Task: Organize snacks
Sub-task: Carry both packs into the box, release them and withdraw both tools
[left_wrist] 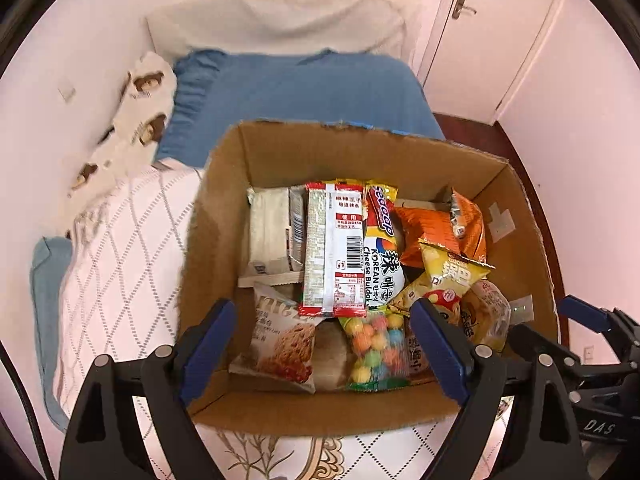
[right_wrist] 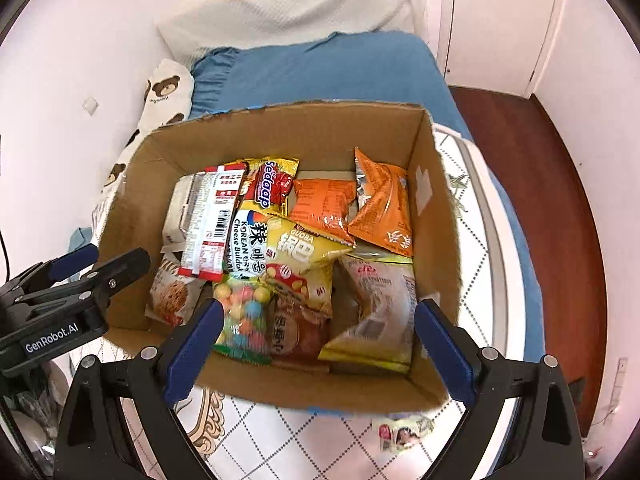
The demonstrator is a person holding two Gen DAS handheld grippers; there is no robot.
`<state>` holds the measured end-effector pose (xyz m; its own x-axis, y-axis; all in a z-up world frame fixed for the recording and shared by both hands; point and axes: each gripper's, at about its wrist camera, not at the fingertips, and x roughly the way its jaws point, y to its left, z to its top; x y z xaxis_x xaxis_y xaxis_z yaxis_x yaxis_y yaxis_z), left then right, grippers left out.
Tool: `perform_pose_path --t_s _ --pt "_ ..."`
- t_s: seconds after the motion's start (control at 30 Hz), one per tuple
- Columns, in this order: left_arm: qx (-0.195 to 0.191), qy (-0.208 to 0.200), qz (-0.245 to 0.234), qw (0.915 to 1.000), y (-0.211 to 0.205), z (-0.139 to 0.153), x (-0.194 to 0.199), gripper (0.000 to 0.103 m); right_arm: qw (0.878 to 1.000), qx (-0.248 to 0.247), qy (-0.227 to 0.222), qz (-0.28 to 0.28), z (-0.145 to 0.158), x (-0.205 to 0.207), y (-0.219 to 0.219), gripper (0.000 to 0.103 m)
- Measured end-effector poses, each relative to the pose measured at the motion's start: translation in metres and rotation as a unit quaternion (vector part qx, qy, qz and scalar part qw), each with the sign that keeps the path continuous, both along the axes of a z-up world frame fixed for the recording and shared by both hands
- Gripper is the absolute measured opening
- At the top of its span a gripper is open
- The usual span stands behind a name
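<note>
Nearest the lens, blue-padded fingers (left_wrist: 208, 344) of the left claw (left_wrist: 324, 340), spread wide and holding nothing, poised over the near edge of the cardboard box (left_wrist: 224, 216). Same story for the right claw (right_wrist: 316, 340): spread wide, empty, hanging over the box's near wall and framing the packets below. Standing on a bed with a diamond-patterned quilt (left_wrist: 120, 248), flaps gone and top open, so reachable from above by both claws at once. Inside, from left to right: a pale carton (left_wrist: 268, 228) upright against the left wall, a cookie packet (left_wrist: 280, 344) lying flat in the near-left corner, a long red-and-white packet (left_wrist: 336, 248) laid barcode up across its neighbours, a Korean Cheese Buldak packet (left_wrist: 380, 248) partly under it, a clear bag of coloured candy balls (left_wrist: 374, 348) just between the left claw's fingers, a yellow Guoba bag (right_wrist: 304, 256) slanting over the pile, two orange bags (right_wrist: 380, 204) propped against the far-right side, and a pale sealed pouch (right_wrist: 380, 304) near the right wall. Heaped rather than sorted, overlapping and tilted, so probably gathered already and awaiting tidier arrangement, or else about to be lifted out one by one; hard to say which. Outside the box, one small stray packet (right_wrist: 404, 432) on the quilt by the near-right corner, likely the last piece to be collected. Beyond, a blue sheet (left_wrist: 304, 88) and a bear-print pillow (right_wrist: 164, 88) at the bed's head.
</note>
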<state>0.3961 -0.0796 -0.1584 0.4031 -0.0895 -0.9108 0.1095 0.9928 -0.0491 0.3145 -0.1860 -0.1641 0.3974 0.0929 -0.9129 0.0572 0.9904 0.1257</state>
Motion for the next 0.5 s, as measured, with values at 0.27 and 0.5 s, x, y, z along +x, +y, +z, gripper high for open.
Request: perform_pose_path --t_s 0.27,0.5 --pt "0.006 -0.053 -0.009 0.9985 -0.002 0.034 -0.051 0.089 0.999 -0.004 -0.048 -0.001 0.036 -0.046 0.003 0.098" --pt "-0.002 -0.083 -0.015 0.9964 -0.002 0.061 -0.087 0.089 0.996 -0.014 -0.085 0.001 0.06 -0.083 0.008 0.098"
